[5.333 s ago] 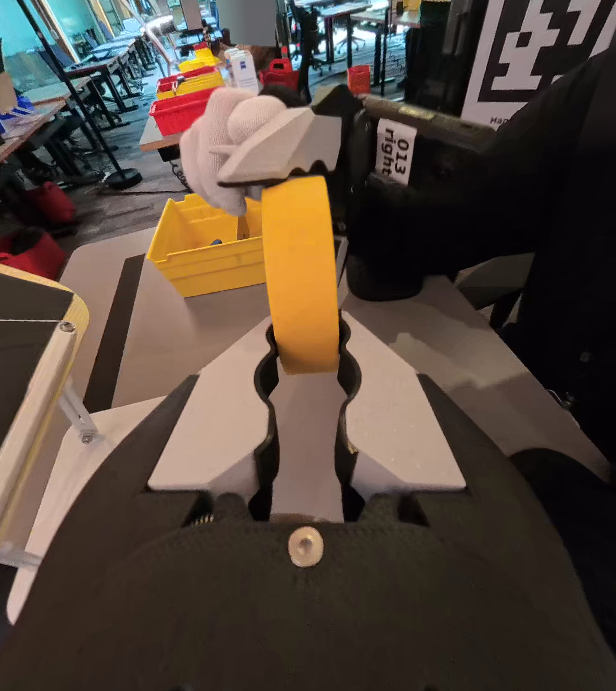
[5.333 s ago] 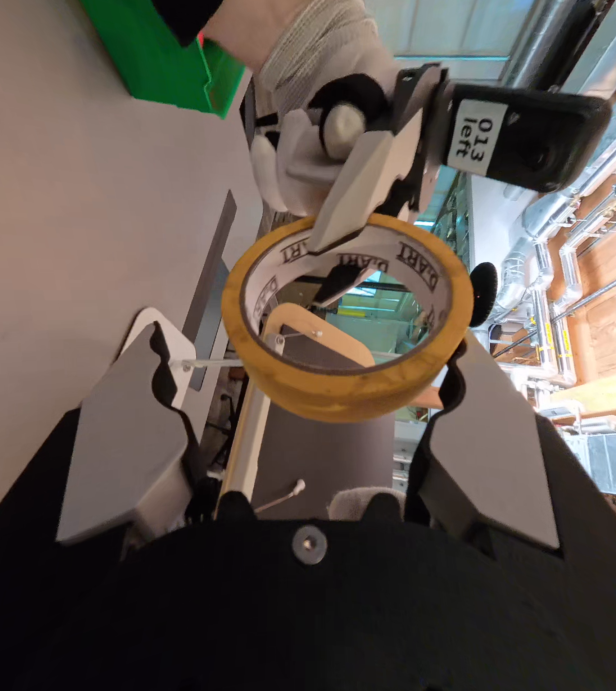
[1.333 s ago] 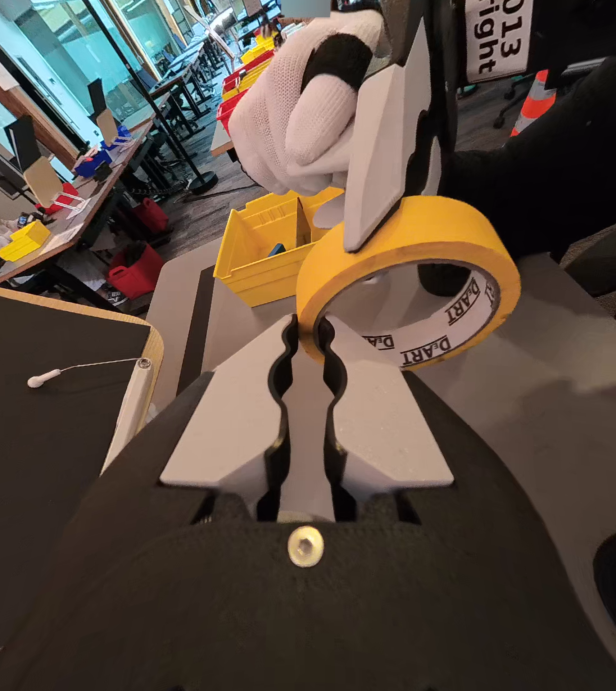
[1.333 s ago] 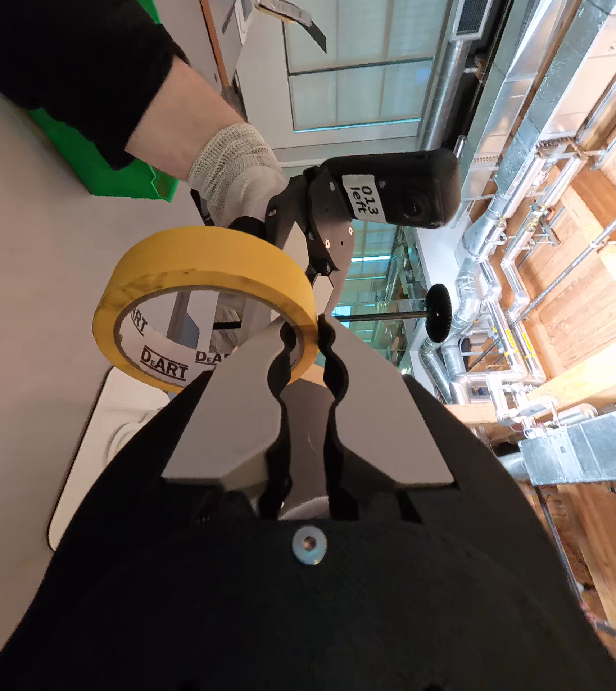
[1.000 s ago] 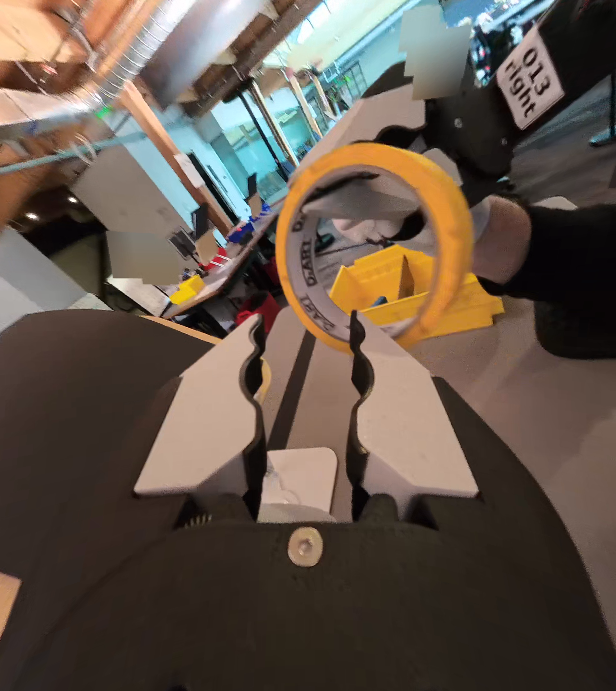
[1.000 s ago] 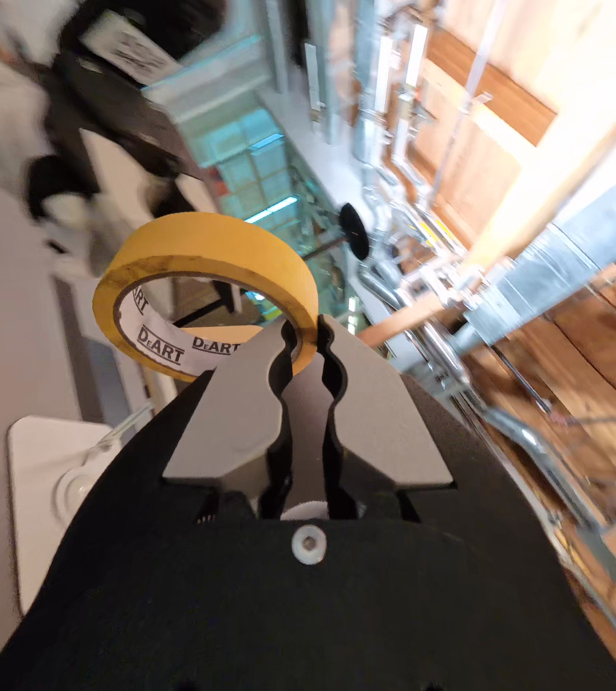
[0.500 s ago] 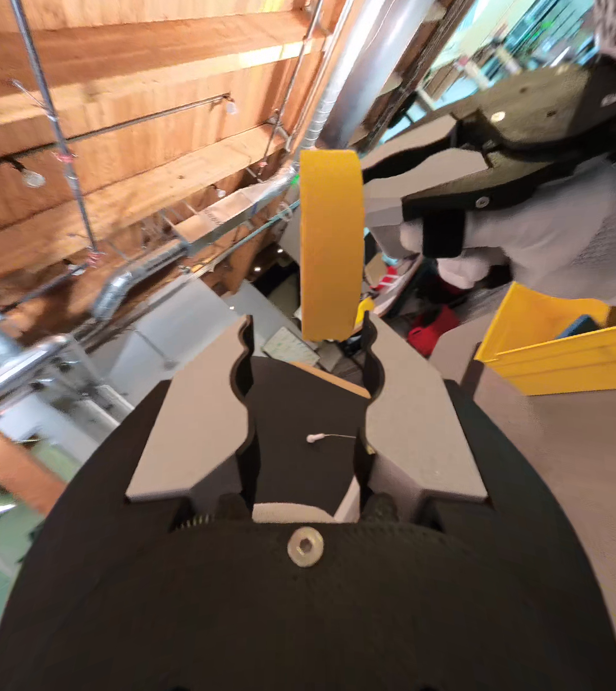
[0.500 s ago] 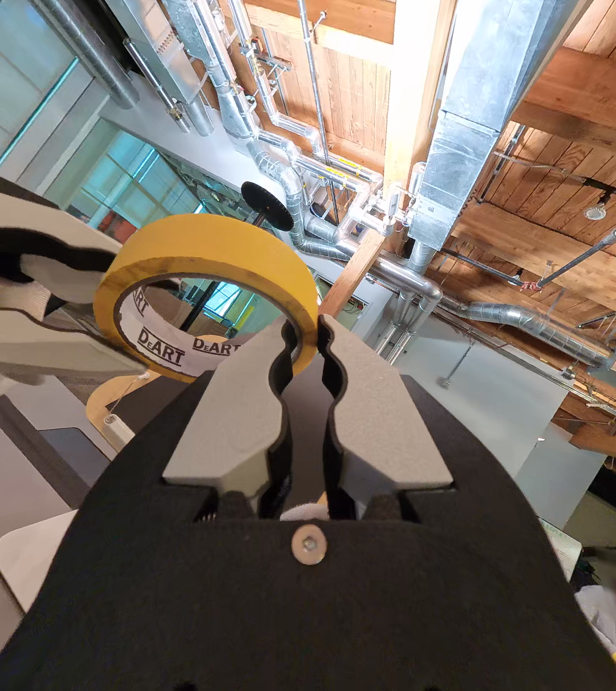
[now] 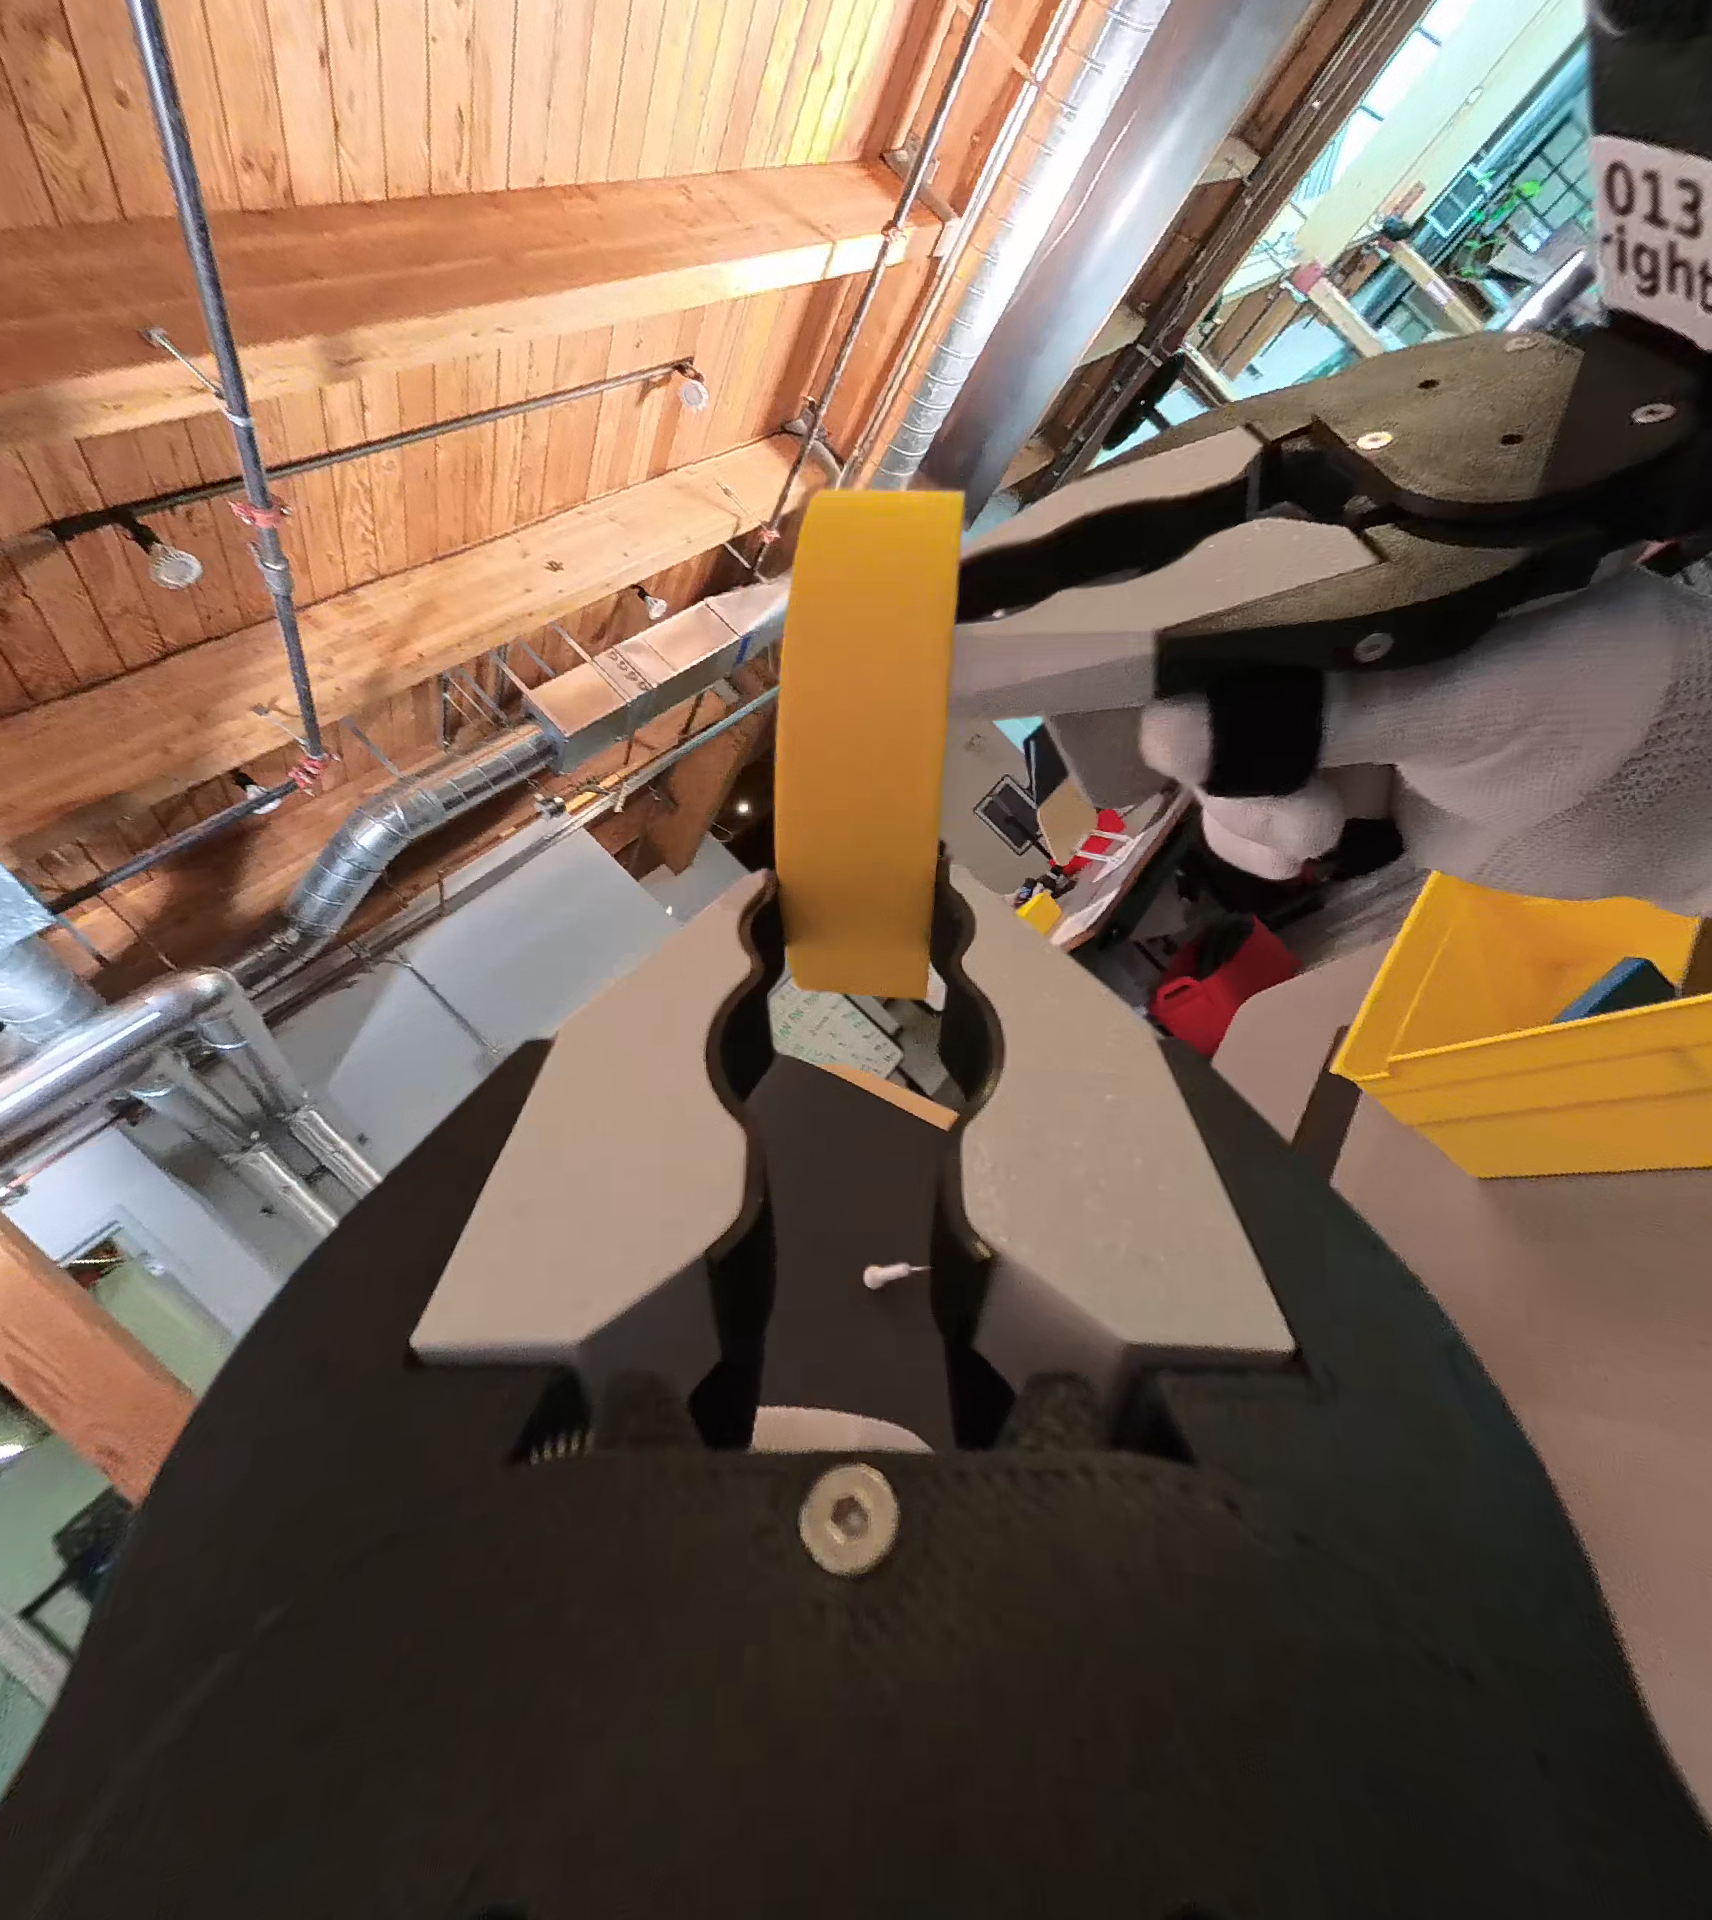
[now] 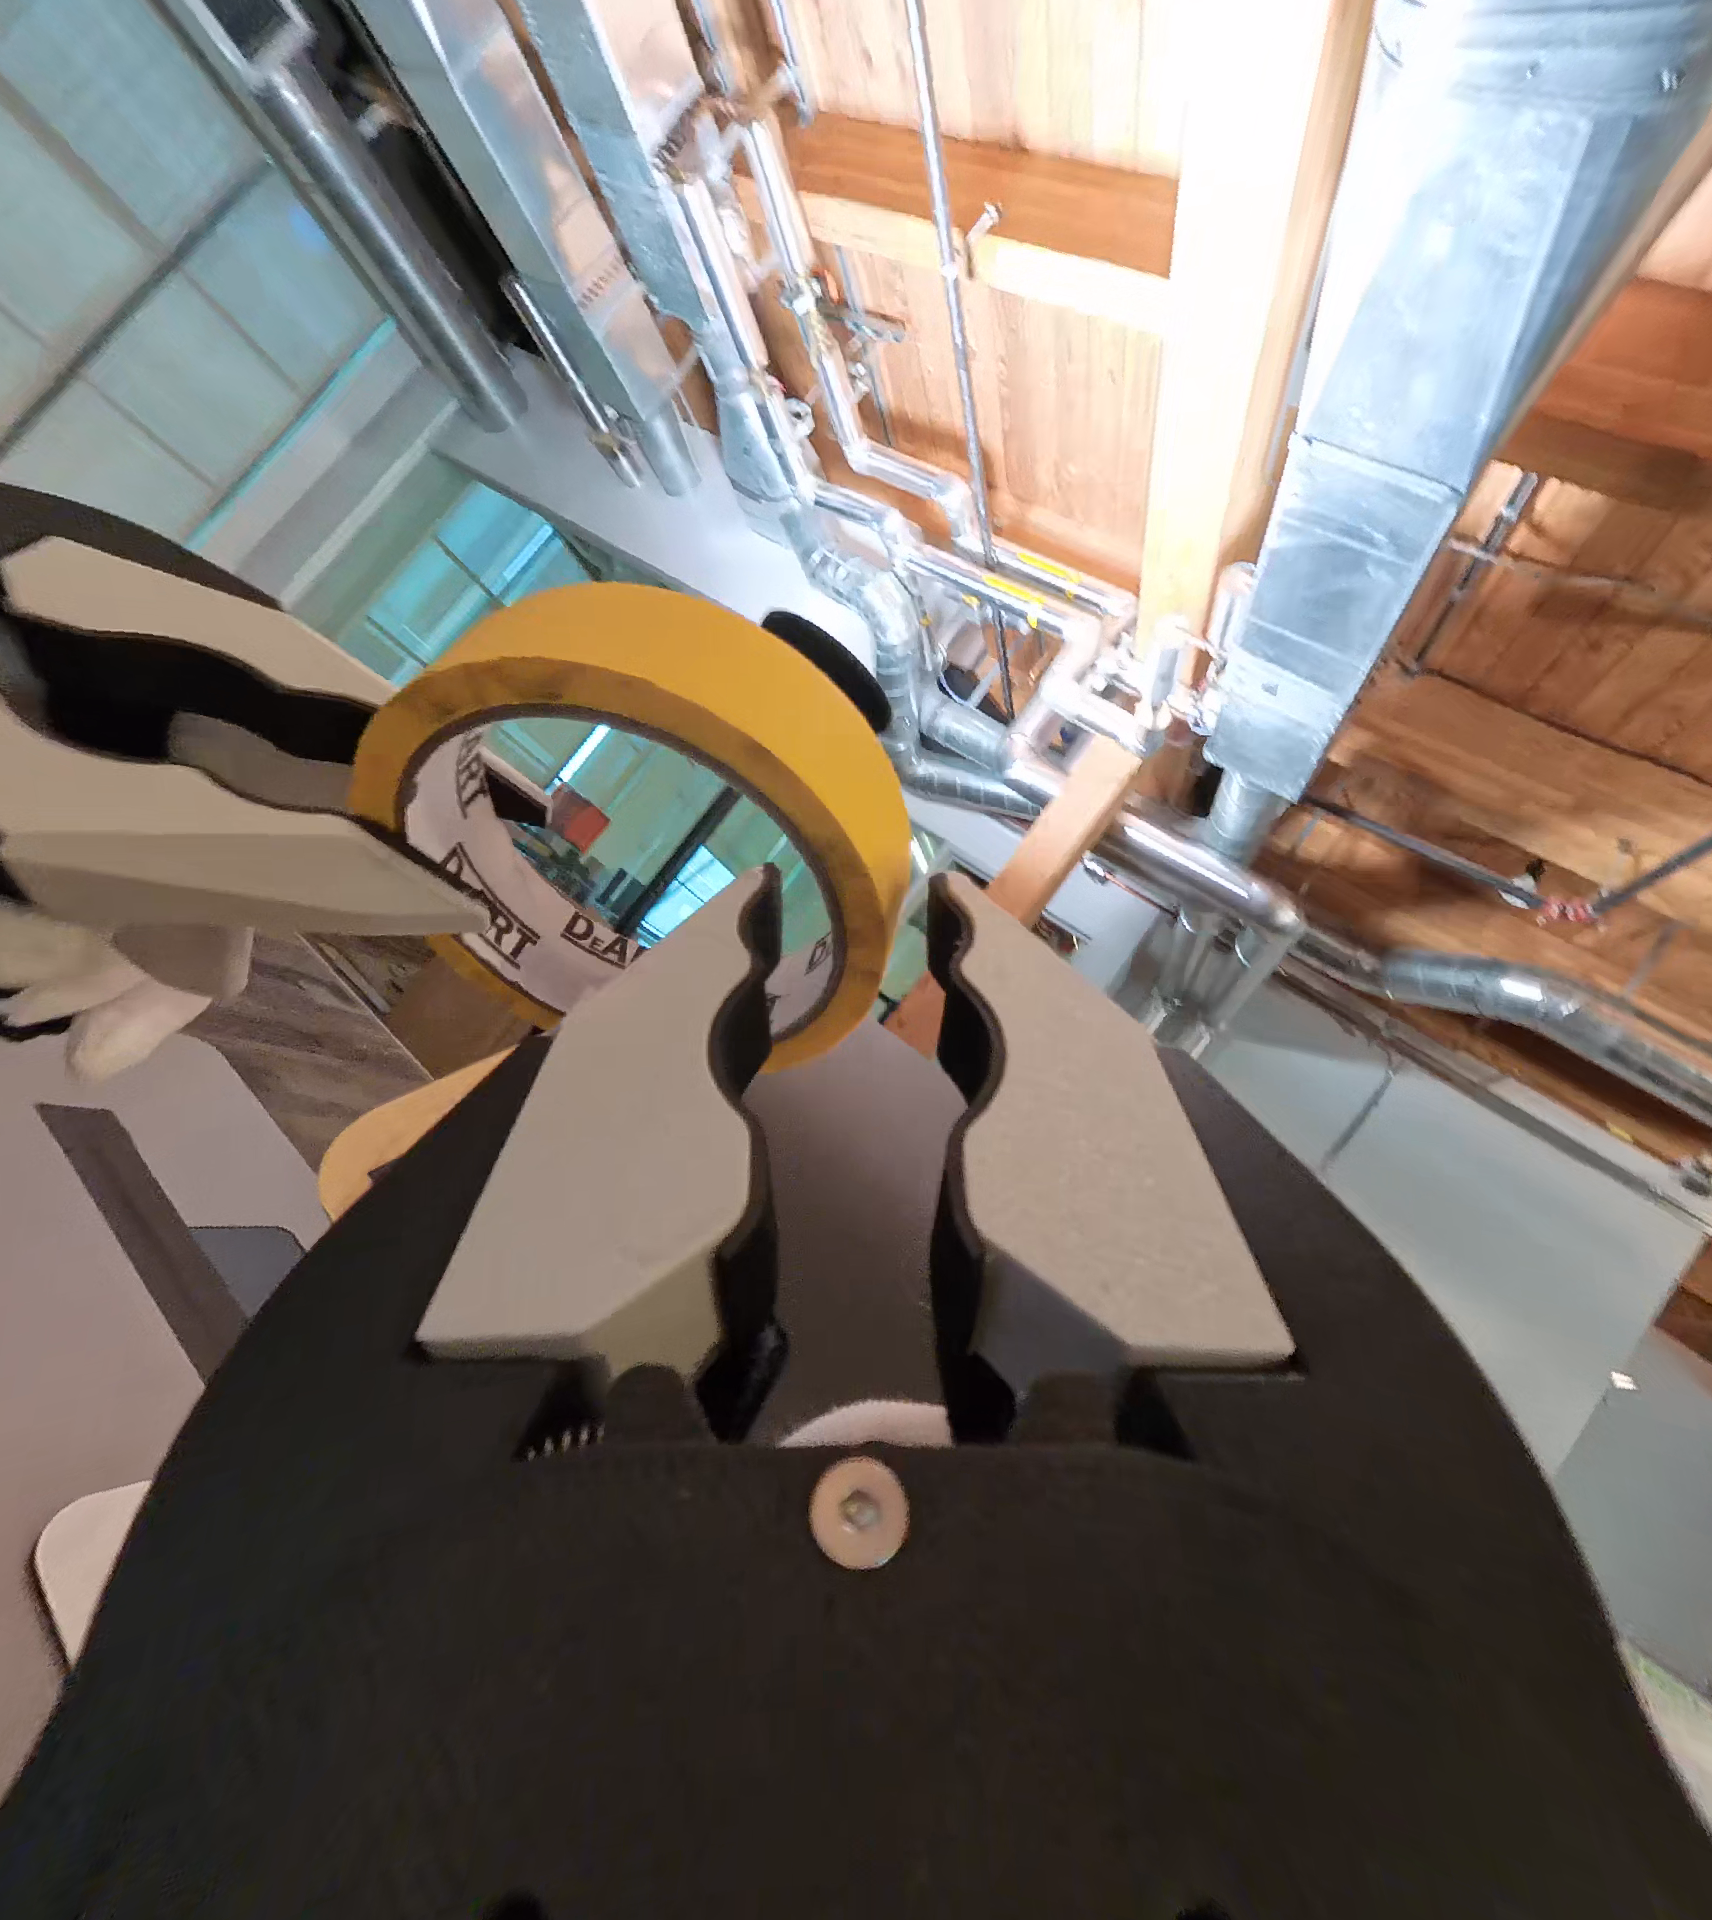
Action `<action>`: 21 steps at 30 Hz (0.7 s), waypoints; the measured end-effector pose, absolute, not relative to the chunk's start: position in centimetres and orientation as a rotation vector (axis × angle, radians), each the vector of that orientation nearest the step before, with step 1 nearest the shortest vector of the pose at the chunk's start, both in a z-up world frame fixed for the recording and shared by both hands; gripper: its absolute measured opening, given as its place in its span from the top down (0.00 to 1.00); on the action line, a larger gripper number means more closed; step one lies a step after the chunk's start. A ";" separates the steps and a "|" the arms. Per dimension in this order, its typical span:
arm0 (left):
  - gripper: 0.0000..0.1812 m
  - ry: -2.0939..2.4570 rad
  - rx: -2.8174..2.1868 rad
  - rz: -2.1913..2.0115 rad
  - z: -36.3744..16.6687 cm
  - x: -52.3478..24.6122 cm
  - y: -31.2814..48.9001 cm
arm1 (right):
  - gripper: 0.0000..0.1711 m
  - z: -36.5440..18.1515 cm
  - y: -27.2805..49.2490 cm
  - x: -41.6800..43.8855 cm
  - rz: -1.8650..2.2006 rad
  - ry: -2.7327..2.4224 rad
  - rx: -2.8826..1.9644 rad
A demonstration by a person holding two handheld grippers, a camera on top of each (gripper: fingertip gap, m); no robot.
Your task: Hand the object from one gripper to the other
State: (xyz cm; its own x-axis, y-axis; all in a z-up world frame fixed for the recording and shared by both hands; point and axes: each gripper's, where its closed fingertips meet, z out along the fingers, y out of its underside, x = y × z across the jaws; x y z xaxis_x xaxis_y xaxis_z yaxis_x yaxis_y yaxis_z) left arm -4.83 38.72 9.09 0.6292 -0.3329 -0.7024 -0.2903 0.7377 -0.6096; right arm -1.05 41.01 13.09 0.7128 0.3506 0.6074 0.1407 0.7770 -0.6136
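Now tape roll (image 9: 867, 748) between left gripper (image 9: 857, 914) fingers (edge-on).

Black gripper bodies (image 9: 857, 1714), grey wavy-edged jaws, silver hex screw (image 9: 849, 1535); white knit glove (image 9: 1517, 748).

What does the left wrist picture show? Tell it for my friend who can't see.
A yellow tape roll stands on edge, clamped across its width by the left gripper. The right gripper, held in a white-gloved hand, reaches in from the right, its fingers straddling the roll's wall. A wooden ceiling is behind.
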 end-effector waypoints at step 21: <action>0.86 1.655 -0.758 -1.124 2.2 -6.1 27.0 | 0.80 7.1 27.1 -5.9 0.418 -1.503 -0.317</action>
State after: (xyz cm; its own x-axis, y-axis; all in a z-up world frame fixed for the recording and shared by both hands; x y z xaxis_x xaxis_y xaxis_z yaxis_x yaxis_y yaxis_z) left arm -6.12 26.98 2.20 -0.3453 -0.8644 -0.3656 0.0211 0.3823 -0.9238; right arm -5.86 27.14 7.08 0.0189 0.4547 0.8904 -0.0705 0.8890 -0.4525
